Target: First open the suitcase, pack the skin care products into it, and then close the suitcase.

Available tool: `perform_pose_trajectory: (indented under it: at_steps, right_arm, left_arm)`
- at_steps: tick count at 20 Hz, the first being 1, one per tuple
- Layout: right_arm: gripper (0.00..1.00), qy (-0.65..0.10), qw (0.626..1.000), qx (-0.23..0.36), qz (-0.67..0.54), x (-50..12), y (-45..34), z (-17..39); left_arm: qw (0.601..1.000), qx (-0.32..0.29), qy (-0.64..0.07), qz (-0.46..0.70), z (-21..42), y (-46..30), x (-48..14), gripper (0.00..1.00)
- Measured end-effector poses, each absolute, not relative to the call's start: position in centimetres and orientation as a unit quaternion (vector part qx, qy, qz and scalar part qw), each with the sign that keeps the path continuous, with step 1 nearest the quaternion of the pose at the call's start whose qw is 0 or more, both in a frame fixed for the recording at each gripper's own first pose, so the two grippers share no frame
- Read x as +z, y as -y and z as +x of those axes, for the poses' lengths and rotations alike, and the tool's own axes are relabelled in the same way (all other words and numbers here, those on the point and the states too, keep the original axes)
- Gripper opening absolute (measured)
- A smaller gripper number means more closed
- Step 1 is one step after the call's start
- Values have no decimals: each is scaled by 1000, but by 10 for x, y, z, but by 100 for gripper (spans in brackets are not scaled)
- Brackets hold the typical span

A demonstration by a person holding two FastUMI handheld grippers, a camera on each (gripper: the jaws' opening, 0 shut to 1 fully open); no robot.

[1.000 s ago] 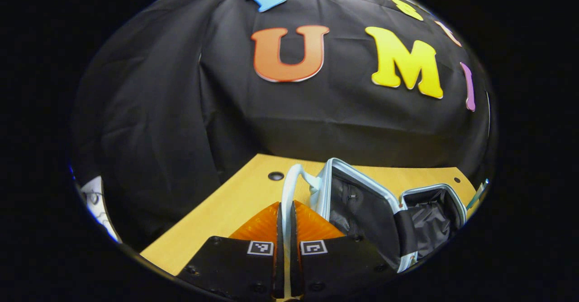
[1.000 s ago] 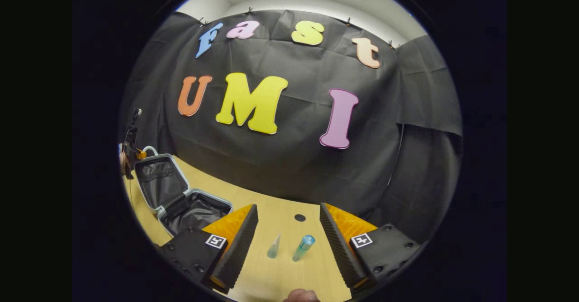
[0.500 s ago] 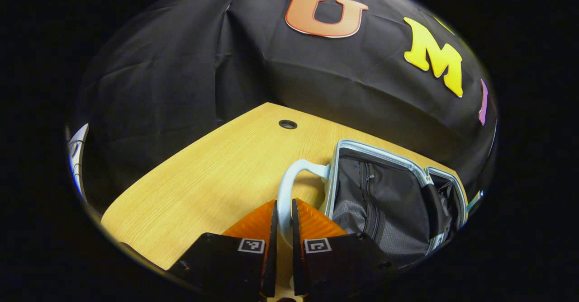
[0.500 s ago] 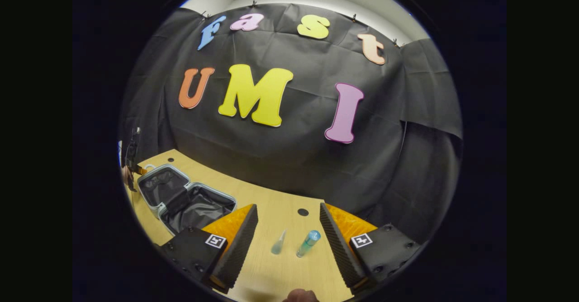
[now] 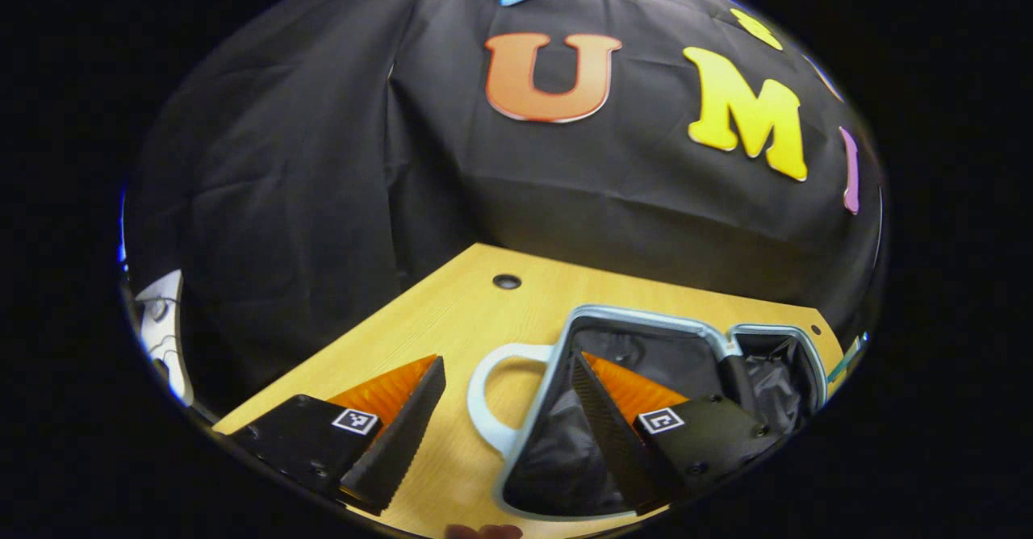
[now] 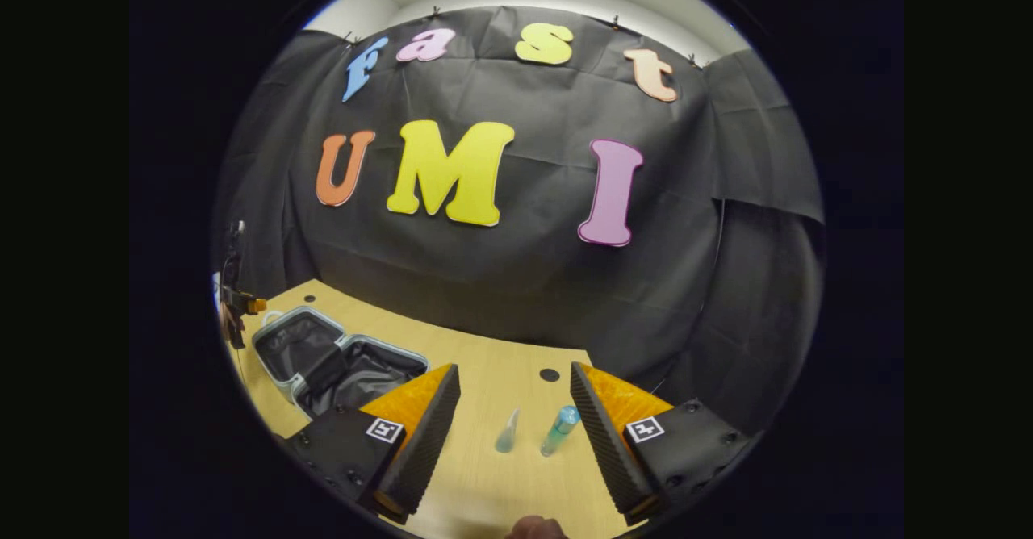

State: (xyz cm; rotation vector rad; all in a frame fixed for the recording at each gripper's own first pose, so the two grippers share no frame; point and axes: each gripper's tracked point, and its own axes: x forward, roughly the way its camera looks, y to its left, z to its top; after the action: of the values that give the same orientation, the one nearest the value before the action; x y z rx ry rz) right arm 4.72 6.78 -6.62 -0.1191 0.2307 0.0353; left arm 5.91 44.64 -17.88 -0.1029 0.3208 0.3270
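Note:
The small pale-blue suitcase (image 5: 637, 319) lies fully open on the wooden table, its dark lining showing in both halves. Its white handle (image 5: 484, 394) rests on the table between the fingers of my left gripper (image 5: 504, 418), which is open and touches nothing. In the right gripper view the open suitcase (image 6: 339, 361) sits at the far left, with the other gripper and a hand beyond it. My right gripper (image 6: 512, 434) is open above the table. Between its fingers lie a small clear tube (image 6: 507, 440) and a blue-capped bottle (image 6: 559, 430).
The wooden table (image 5: 379, 345) has round cable holes (image 5: 507, 282) (image 6: 549, 374) near its back edge. Black cloth hangs close behind the table. Bare tabletop (image 6: 484, 490) lies in front of the two products.
My left gripper let go of the white handle and opened. The lid went from upright to lying flat on the table. The right gripper barely moved.

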Motion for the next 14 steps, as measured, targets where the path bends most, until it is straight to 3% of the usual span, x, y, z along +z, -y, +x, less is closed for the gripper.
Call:
perform_pose_trajectory:
  at_steps: [5, 14]
  right_arm:
    - [81, -105, 994, 6, -39, -66, -33, 43]
    - [81, -116, 993, -18, -31, -92, 56, 29]
  left_arm:
    - [986, 120, -106, -36, 47, -314, -105, 98]
    - [993, 44, -107, -16, 16, -120, -91, 98]
